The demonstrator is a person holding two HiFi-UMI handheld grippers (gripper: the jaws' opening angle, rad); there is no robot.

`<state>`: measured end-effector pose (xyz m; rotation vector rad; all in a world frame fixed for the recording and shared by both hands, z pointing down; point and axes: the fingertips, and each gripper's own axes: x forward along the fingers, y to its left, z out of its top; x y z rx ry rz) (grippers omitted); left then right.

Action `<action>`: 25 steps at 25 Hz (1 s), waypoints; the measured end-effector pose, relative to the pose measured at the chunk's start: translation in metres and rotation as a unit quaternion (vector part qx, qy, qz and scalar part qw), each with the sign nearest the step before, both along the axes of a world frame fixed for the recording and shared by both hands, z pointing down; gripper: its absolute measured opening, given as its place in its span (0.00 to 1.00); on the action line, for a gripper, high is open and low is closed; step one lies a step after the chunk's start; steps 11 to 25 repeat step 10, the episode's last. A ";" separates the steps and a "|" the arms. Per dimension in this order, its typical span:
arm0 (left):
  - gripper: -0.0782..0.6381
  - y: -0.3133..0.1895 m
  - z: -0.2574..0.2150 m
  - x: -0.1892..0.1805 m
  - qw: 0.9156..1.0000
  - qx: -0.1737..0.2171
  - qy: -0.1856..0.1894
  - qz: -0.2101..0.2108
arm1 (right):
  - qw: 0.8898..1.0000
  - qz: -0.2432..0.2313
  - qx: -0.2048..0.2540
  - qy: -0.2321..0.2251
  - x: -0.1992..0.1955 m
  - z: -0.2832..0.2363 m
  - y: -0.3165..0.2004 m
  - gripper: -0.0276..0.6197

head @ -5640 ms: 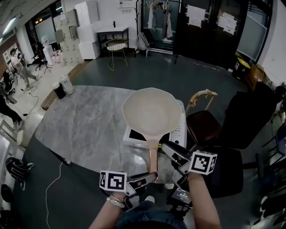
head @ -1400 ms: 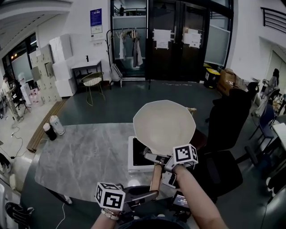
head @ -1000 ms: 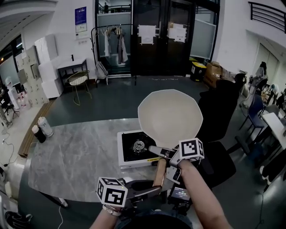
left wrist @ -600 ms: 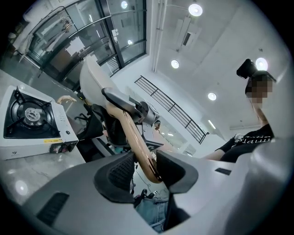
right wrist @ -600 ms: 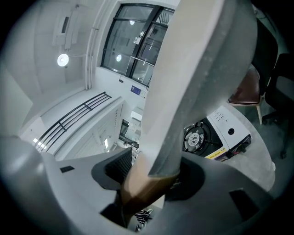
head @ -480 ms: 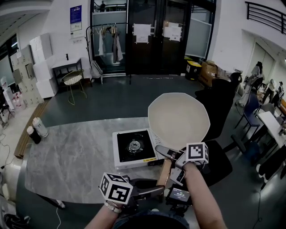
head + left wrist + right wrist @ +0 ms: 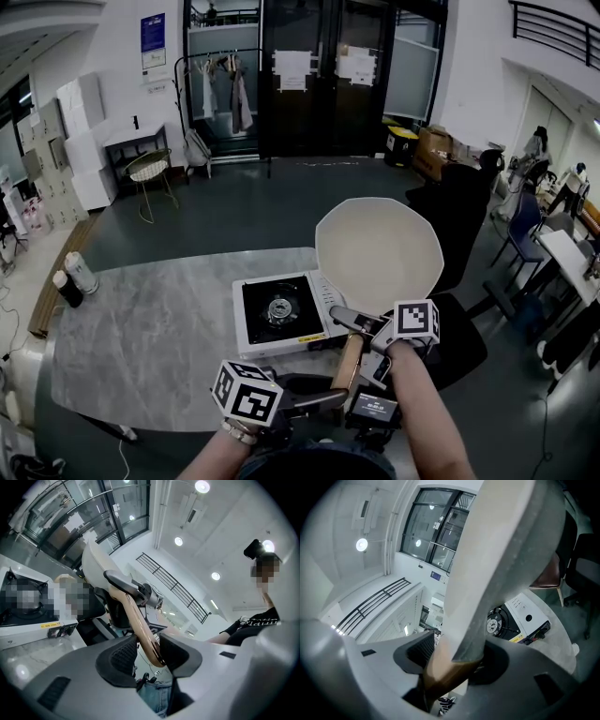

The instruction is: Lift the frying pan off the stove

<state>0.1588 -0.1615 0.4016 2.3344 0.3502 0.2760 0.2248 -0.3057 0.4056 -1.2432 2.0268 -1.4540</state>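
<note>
The pan [image 7: 378, 251] hangs in the air, up and to the right of the stove [image 7: 277, 312], with its bowl past the edge of the desk [image 7: 141, 328] and over a dark chair [image 7: 459, 349]. The lift itself looks done. The left gripper [image 7: 330, 398] is clamped on the free end of the handle [image 7: 349, 359], and the right gripper [image 7: 345, 317] is clamped on it close to the bowl. To carry it well, I would move both hands as one so the handle does not twist between them, hold the bowl level, and let the right hand bear the weight. The left has only the very tip and could slip off. Only the head view shows the pan clear of the burner. The left gripper view shows its pads pinching the curved wooden tip. The right gripper view shows the pan edge-on, filling the frame, with the burner well below it.
</note>
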 end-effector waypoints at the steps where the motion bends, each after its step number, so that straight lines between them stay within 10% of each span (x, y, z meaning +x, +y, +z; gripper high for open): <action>1: 0.33 0.000 -0.001 0.001 1.000 0.000 0.000 0.001 | 1.000 0.001 0.000 0.000 0.001 0.000 0.000 0.38; 25: 0.33 -0.002 -0.004 0.005 1.000 0.001 0.003 0.004 | 1.000 0.001 0.001 0.016 0.008 -0.004 -0.002 0.38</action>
